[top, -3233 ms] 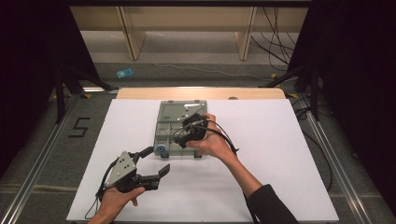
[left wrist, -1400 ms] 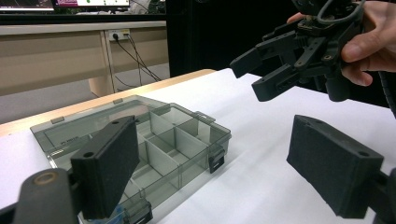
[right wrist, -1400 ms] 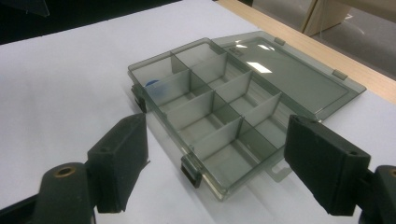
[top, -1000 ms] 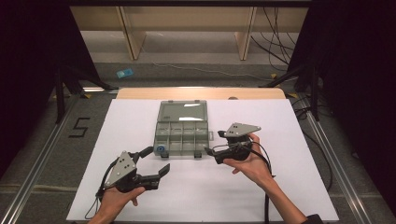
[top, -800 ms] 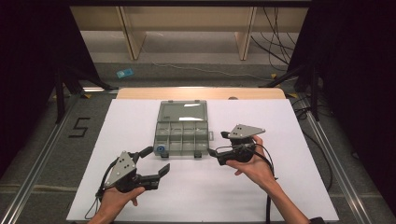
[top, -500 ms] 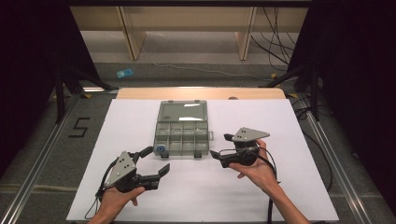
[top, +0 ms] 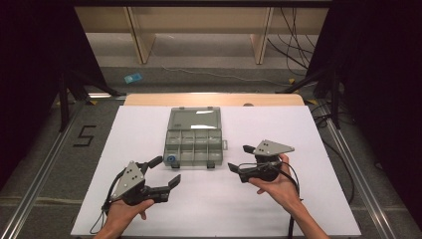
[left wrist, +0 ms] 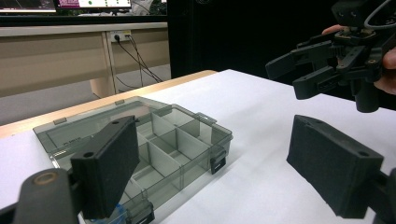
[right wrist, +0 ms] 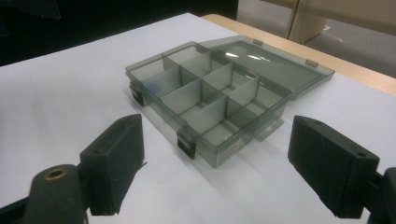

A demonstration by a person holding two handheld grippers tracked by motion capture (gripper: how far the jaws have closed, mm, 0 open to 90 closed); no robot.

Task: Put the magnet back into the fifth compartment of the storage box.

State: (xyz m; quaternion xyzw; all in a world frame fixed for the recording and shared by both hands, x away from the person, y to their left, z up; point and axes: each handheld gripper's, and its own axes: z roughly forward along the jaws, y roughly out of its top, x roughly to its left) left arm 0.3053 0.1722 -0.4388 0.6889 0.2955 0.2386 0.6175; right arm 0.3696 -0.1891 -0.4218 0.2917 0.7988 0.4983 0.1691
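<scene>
A smoky clear organizer box (top: pixel 193 139) with several compartments lies mid-table, its lid folded flat on the far side. A small blue piece (top: pixel 170 160) sits at its near left corner. My left gripper (top: pixel 166 170) hovers open just in front of that corner, with nothing between its jaws. My right gripper (top: pixel 239 158) is open and held to the right of the box, apart from it. In the left gripper view the box (left wrist: pixel 140 140) lies past my left gripper (left wrist: pixel 219 172), and the right gripper (left wrist: pixel 287 77) shows at upper right. The right gripper view has the box (right wrist: pixel 219 93) ahead of my right gripper (right wrist: pixel 215 172).
A white sheet (top: pixel 298 209) covers the table, with a wooden strip (top: pixel 214 99) along its far edge. Cables (top: pixel 298 45) and furniture legs stand on the floor behind. A number 5 marking (top: pixel 84 135) is on the floor at left.
My right gripper has drawn back from over the box to the right and nearer the person, staying open. The left gripper and the box have not moved.
</scene>
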